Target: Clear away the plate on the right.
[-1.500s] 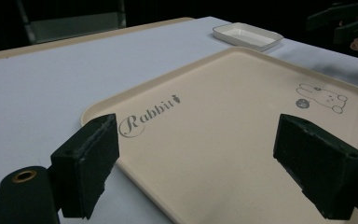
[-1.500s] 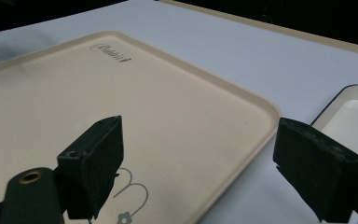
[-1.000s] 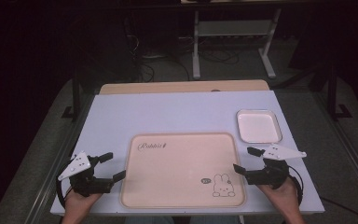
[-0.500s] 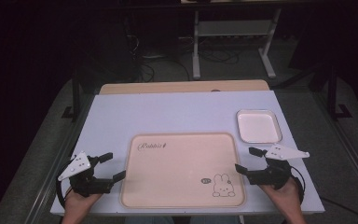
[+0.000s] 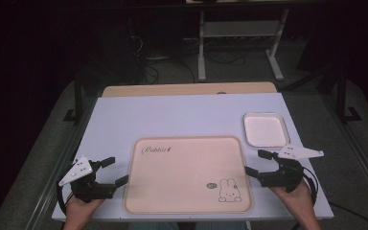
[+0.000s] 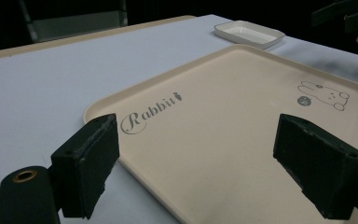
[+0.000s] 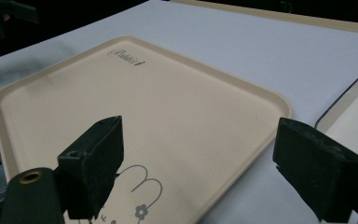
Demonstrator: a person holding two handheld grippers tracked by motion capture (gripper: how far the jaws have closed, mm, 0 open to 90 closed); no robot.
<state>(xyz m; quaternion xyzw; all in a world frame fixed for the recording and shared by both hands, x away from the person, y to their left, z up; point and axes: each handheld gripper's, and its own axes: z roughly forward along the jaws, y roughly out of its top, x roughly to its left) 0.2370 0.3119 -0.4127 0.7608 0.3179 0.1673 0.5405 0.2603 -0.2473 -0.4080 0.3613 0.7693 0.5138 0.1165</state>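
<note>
My left gripper (image 5: 112, 171), at the lower left of the high view, has its jaws spread wide and holds nothing; my right gripper (image 5: 256, 163), at the lower right, is equally spread and empty. Between them, at lower centre, lies a beige rabbit-print tray (image 5: 187, 172), flat on the white table (image 5: 172, 117). I judge the tray light, rigid and rather slick, best pinched by its raised rim on the two short sides nearest each gripper. A small white square dish (image 5: 265, 129) sits just beyond the tray's upper right corner. The table's far half lies open; its near edge runs close under my hands.
</note>
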